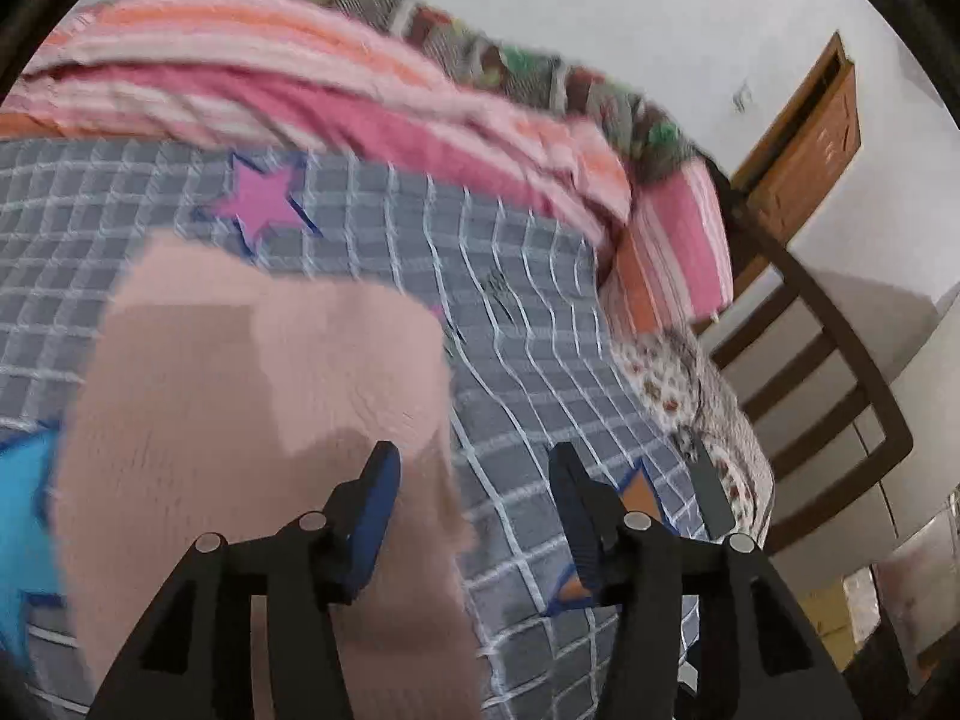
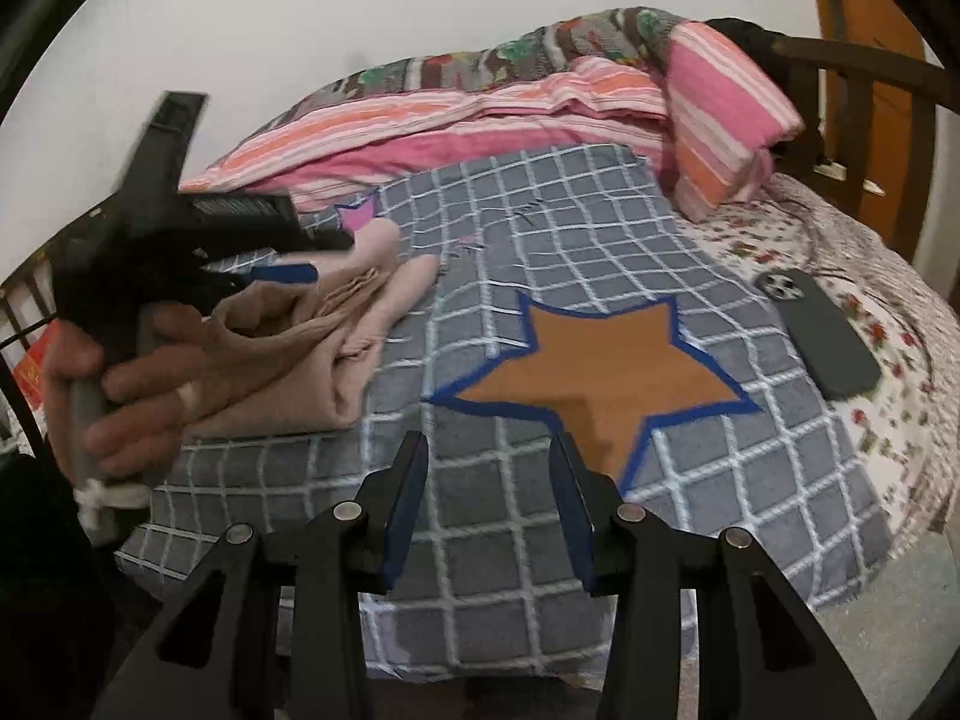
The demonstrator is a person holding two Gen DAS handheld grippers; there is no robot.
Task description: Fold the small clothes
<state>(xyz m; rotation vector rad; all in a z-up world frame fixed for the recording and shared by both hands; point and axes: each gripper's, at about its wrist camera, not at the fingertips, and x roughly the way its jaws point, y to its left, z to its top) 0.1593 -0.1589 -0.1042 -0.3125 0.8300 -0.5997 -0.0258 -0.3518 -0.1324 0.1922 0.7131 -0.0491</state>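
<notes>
A beige pink small garment [image 1: 252,396] lies bunched and partly folded on the grey checked blanket [image 1: 516,300]. In the right wrist view the garment [image 2: 312,354] sits at the left of the blanket [image 2: 540,228]. My left gripper [image 1: 474,510] is open just above the garment's right edge, holding nothing. From the right wrist view the left gripper [image 2: 312,258] hovers over the garment, held by a hand. My right gripper [image 2: 489,480] is open and empty over the blanket, near the orange star [image 2: 600,372].
Pink striped bedding [image 2: 480,114] and a pillow [image 2: 720,102] lie at the back. A dark phone [image 2: 828,336] lies on the floral sheet at right. A wooden bed frame [image 1: 840,408] stands at the right. The wall is behind.
</notes>
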